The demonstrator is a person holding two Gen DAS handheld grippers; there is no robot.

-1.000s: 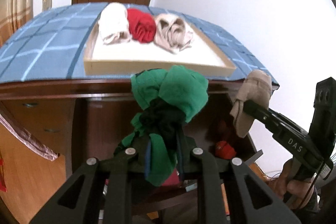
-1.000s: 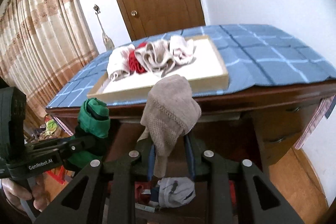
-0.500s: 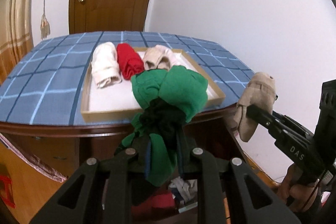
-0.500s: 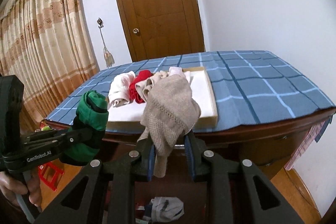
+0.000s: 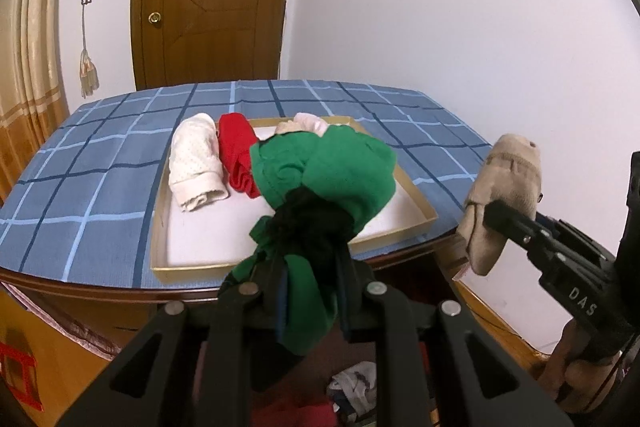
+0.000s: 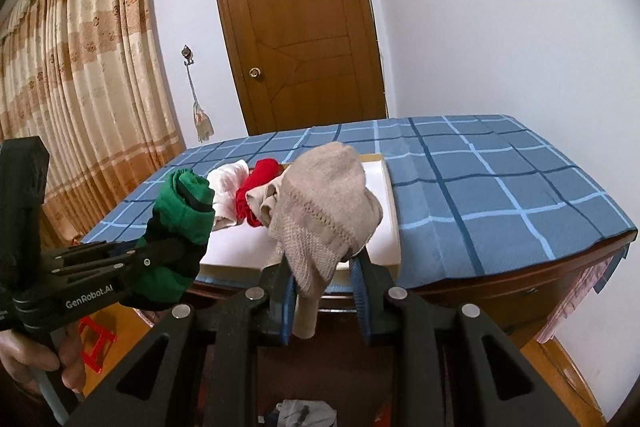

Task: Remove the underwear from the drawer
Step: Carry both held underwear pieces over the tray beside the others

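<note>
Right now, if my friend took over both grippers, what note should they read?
Left gripper: shut on the green underwear.
Right gripper: shut on the beige underwear.
Both pieces are in the air near the table's front edge.
Done: white, red and pale rolled pieces lie in the tray.
Left: probably set these two in the tray; more clothes show below.

- A home, likely a bedroom.
- Panelled wooden door [image 6: 298, 23] with a round knob.
- Patterned beige curtains [image 6: 76, 99] with a tassel tieback.
- Checked blue cloth [image 6: 500, 179] covers the wooden surface [image 6: 520, 291].
</note>
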